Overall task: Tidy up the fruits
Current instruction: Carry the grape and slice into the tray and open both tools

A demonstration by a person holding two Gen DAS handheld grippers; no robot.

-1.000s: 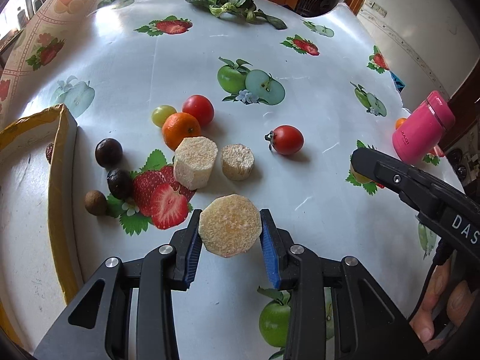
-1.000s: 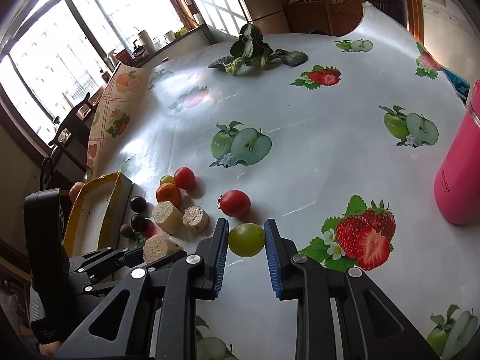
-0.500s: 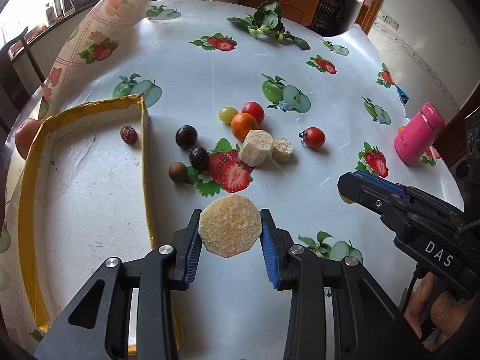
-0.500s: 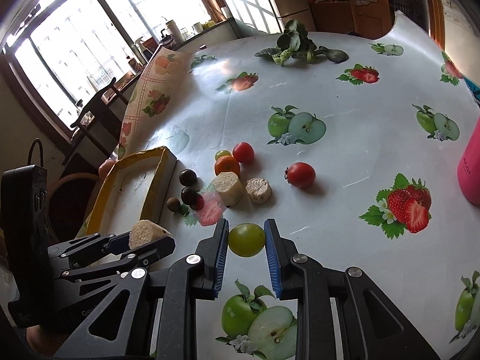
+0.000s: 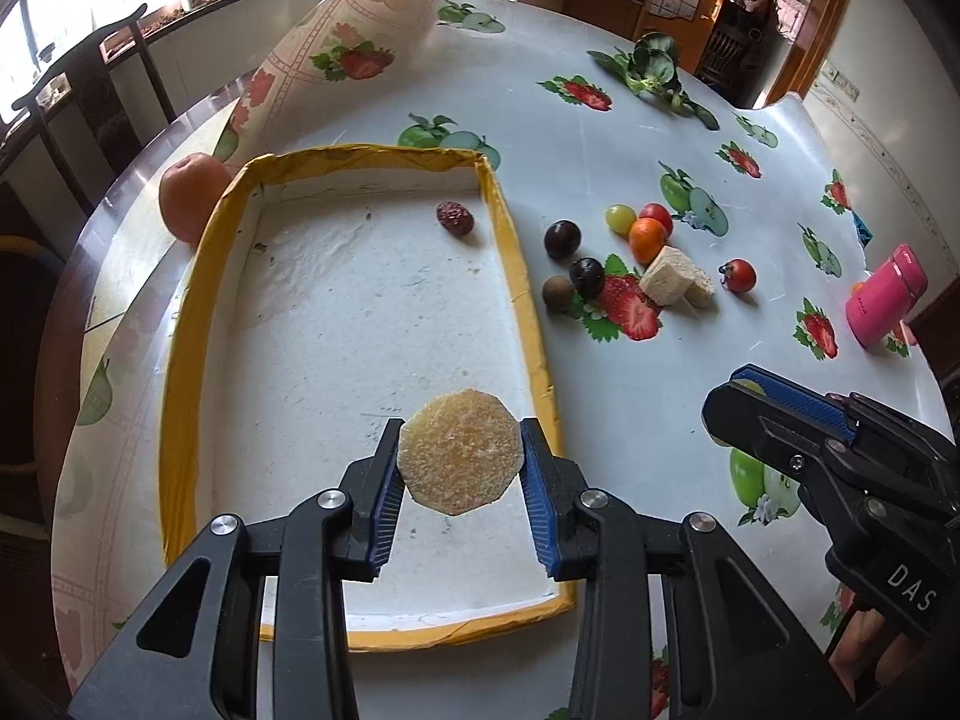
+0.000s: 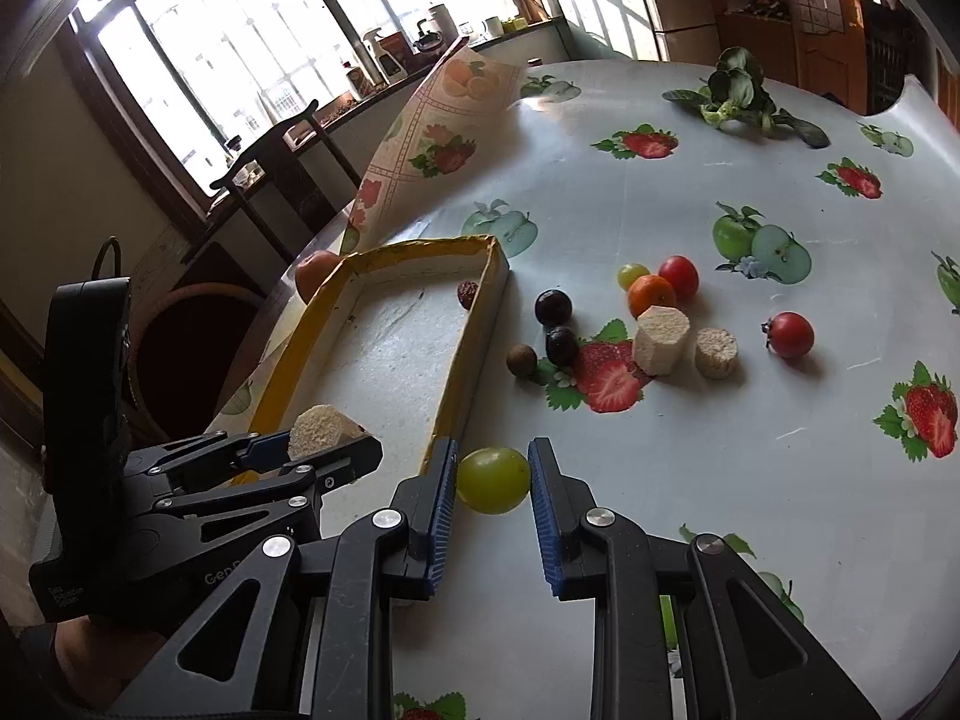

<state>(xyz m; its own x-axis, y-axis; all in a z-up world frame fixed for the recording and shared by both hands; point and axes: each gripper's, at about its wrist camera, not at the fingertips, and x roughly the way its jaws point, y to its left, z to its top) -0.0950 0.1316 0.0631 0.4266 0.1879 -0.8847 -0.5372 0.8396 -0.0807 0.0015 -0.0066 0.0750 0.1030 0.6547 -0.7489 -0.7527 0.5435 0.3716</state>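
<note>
My left gripper (image 5: pixel 461 461) is shut on a pale yellow round slice (image 5: pixel 459 450), held above the near right part of the yellow-rimmed white tray (image 5: pixel 516 252). A dark red date (image 5: pixel 455 218) lies at the tray's far end. My right gripper (image 6: pixel 493 479) is shut on a green grape (image 6: pixel 493 479), just right of the tray's near corner (image 6: pixel 447 414). In the right wrist view the left gripper (image 6: pixel 327 441) shows at lower left with the slice (image 6: pixel 318 423). Loose fruit lies right of the tray: two dark plums, a brown nut, an orange (image 5: pixel 648 238), tomatoes and two pale chunks (image 5: pixel 669 283).
A pink bottle (image 5: pixel 885 294) stands at the table's right edge. Leafy greens (image 5: pixel 654 69) lie at the far side. A peach (image 5: pixel 187 204) sits outside the tray's far left corner. The tablecloth's corner (image 5: pixel 354 42) is folded up behind the tray.
Both grippers have moved left toward the tray, each keeping its grip. The left one now hangs over the tray's floor; the loose fruit has slid to the right of both views.
</note>
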